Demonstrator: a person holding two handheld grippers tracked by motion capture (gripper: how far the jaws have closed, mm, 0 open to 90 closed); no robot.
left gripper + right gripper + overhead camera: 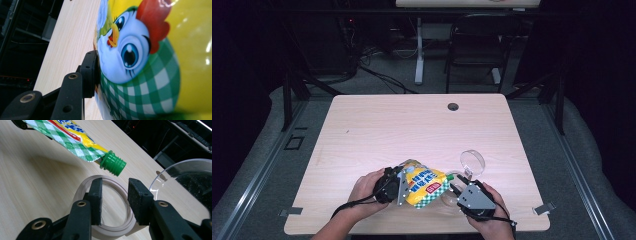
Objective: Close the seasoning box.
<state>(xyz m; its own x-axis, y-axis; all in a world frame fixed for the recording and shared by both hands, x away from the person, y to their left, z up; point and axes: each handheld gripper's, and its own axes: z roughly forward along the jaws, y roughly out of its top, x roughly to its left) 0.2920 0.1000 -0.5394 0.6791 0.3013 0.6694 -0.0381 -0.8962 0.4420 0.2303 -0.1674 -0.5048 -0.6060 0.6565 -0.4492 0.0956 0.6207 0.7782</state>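
A yellow pouch with green checks and a cartoon chicken lies tilted above the table near its front edge. My left gripper is shut on its left end; one black finger presses on the printed side and the other is hidden behind the pouch. The pouch's green screw spout points down and to the right, over a clear round container. Its clear hinged lid stands up. My right gripper hovers over the container's rim, jaws apart with nothing pressed between them.
The pale wooden table has a cable hole near its far edge. Behind the table stand a dark chair and a white desk leg, with cables on the floor.
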